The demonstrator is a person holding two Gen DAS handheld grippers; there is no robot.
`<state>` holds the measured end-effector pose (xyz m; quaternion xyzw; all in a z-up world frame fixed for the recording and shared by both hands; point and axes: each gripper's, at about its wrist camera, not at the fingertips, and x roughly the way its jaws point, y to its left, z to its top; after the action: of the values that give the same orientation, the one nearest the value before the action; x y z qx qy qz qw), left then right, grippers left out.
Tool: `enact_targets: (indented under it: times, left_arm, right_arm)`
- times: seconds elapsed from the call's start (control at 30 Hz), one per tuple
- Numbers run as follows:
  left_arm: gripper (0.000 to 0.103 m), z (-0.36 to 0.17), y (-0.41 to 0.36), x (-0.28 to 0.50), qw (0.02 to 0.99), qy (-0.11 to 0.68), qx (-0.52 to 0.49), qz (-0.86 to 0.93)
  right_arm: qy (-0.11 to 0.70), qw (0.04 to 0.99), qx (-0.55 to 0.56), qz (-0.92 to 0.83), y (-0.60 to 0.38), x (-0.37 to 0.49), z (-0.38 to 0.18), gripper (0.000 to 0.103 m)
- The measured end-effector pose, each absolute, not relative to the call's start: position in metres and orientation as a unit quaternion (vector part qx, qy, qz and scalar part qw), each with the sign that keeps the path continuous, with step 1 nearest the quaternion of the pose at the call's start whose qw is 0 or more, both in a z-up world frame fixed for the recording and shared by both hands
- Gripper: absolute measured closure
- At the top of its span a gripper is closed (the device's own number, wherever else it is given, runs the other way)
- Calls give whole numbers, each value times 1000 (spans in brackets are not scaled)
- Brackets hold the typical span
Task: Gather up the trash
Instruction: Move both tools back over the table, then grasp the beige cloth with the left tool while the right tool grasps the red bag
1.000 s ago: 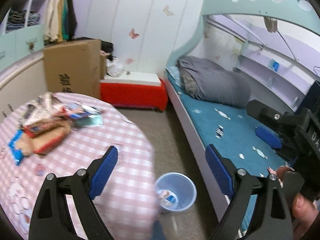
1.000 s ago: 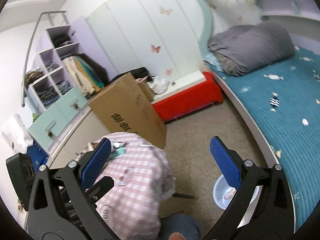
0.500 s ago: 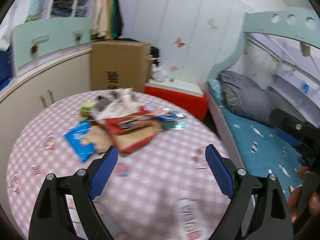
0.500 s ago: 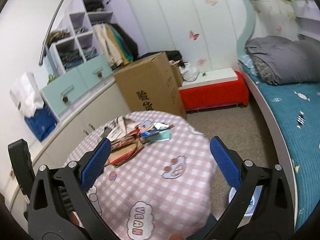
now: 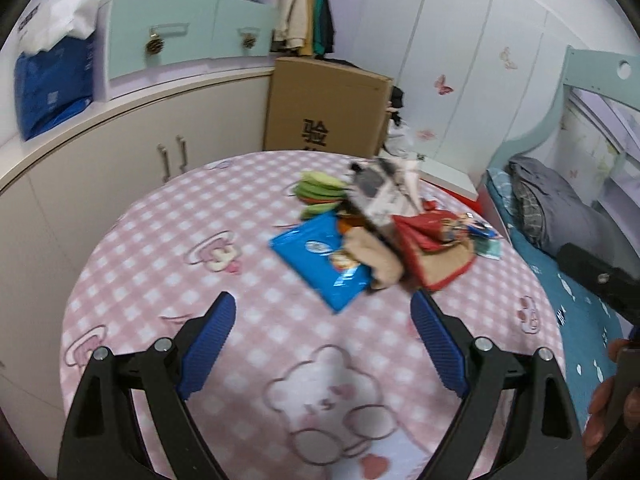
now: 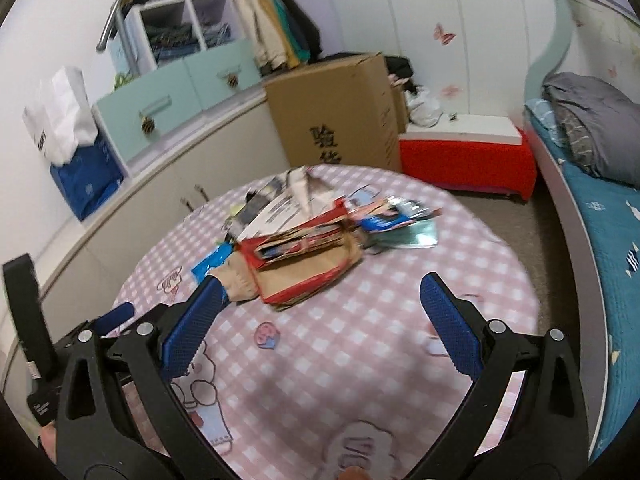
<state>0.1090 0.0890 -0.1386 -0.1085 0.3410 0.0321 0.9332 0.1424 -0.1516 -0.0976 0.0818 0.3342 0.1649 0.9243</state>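
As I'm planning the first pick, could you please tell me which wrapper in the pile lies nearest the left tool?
The blue wrapper: it lies flat at the pile's near edge, closest to the open left tool; the red and green ones lie farther back.

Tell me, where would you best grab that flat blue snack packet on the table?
Probably the blue packet's near corner, which points toward the open left claw and lies clear of the pile. It lies flat on the tablecloth, so come in low from the near side.

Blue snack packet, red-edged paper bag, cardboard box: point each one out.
blue snack packet (image 5: 320, 254), left wrist view, middle of its flat face.
red-edged paper bag (image 6: 308, 276), right wrist view, brown front panel.
cardboard box (image 6: 340, 112), right wrist view, front face above the printed characters.
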Motion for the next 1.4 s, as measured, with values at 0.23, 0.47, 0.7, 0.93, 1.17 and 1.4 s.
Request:
enact_targets:
  times: [0.23,0.47,0.7,0.93,1.17,1.4]
  left_arm:
    - [16,-146,127,100,930,341,-121,61]
    - [16,-155,138,104,926,349,-126,63]
    - [16,-154,126,112,928,352,-106,56]
    - [16,-147,105,140,933,353,-59,35]
    - [16,-151,61,181,930,366,26,-12]
    - [24,-182,23,219,903,415,107,-30]
  right_arm:
    - [373,916,1,150,-96,170,-122,6]
    - [385,912,-40,132,-61,197,-144,6]
    - [395,911,-80,89,-39,229,-165,6]
    - [384,912,-13,144,-77,215,-157,51]
    - [368,911,41,182,-120,191,-144,63]
    - [362,912,39,186,-134,187,-146,53]
